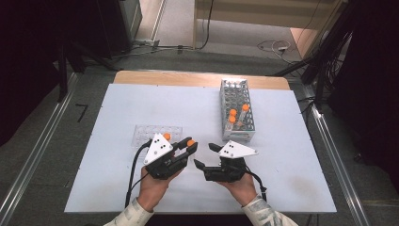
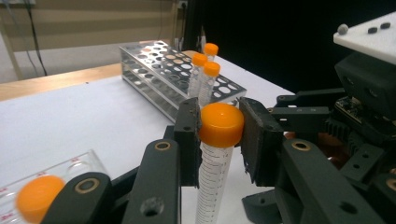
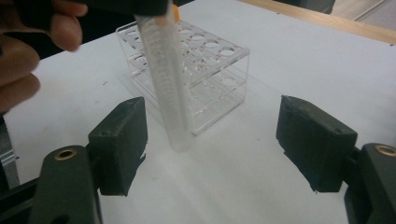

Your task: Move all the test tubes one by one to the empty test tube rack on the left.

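My left gripper is shut on the orange cap of a clear graduated tube, which hangs upright below its jaws. In the right gripper view this tube hangs between the wide-apart jaws of my right gripper, nearer the left one and touching neither. The right gripper stands open just to the right of the left one. A clear plastic rack sits behind the left gripper with one orange-capped tube in it.
A metal mesh rack stands at the back right of the white table sheet, holding three orange-capped tubes. A person's hands hold both grippers near the front edge. Cables lie on the floor beyond the table.
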A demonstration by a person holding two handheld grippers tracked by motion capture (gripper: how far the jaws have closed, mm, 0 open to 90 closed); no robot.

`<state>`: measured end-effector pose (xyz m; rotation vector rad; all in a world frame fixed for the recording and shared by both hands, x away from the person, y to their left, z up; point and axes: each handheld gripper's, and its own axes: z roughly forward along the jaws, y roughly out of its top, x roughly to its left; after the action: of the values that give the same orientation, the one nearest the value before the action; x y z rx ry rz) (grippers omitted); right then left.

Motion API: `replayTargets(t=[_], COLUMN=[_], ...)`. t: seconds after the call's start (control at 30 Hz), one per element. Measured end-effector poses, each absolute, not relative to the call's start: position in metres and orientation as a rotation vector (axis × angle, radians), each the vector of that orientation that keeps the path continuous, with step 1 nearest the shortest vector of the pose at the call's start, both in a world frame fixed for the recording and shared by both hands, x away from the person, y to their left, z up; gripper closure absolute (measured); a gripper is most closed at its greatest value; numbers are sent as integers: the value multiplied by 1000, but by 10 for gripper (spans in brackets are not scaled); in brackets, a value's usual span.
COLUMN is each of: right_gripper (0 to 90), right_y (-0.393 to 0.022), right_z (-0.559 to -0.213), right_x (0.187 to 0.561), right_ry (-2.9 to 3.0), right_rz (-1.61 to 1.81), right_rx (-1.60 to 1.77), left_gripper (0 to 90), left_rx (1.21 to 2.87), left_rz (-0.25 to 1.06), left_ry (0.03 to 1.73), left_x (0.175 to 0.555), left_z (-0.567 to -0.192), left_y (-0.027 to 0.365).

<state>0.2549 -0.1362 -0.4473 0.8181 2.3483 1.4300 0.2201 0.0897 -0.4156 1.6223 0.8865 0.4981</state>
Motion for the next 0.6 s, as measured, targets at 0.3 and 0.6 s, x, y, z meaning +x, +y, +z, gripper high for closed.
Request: replayTargets(t=[0.3, 0.6], right_gripper=[238, 242], right_y=[-143, -146], right_z=[-448, -448], right_x=[258, 259], right_ry=[2335, 2328], right_rz=[1418, 1413], right_rx=[846, 859], left_gripper=[692, 693], left_rx=[1601, 1587], left_rz=[504, 522], left_ry=[927, 958], left_x=[219, 218], left_z=[-407, -400], left_y=[111, 127])
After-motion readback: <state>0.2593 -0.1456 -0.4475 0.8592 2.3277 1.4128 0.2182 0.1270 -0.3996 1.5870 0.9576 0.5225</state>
